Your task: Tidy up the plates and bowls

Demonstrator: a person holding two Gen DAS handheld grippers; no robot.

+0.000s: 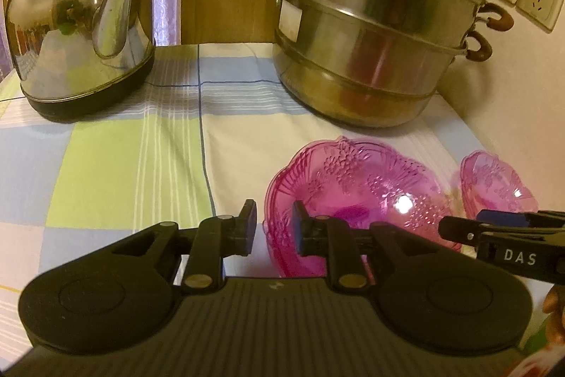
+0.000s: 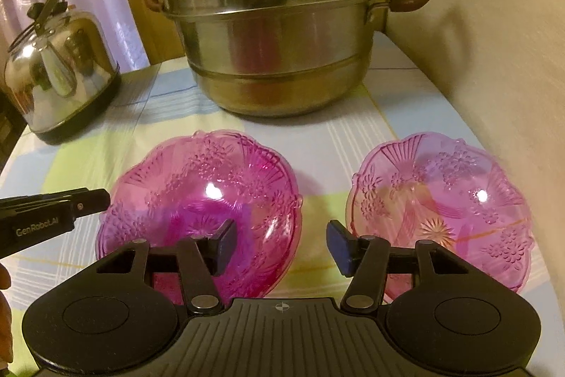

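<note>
Steamer pot (image 2: 275, 23) and kettle (image 2: 60, 73) at the back of the worktop (image 1: 141, 158). Two pink embossed translucent bowls sit side by side, apart: left bowl (image 2: 201, 196), right bowl (image 2: 441, 207). Near rims hidden behind my fingers. Left gripper (image 1: 273, 228) spread, straddling left bowl's rim, not clamped. Right gripper (image 2: 280, 242) spread, empty, over the gap between bowls.

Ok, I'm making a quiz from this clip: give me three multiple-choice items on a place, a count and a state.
1. Where does the shiny steel kettle stand? A left of the stacked steel steamer pot B on top of it C right of it
2. How many pink embossed plastic bowls? A one B two C four
3. The right gripper jaws are A shut on a bowl B open, holding nothing C out of view

A: kettle at far left. B: two side by side. B: clear gap between the jaws.
</note>
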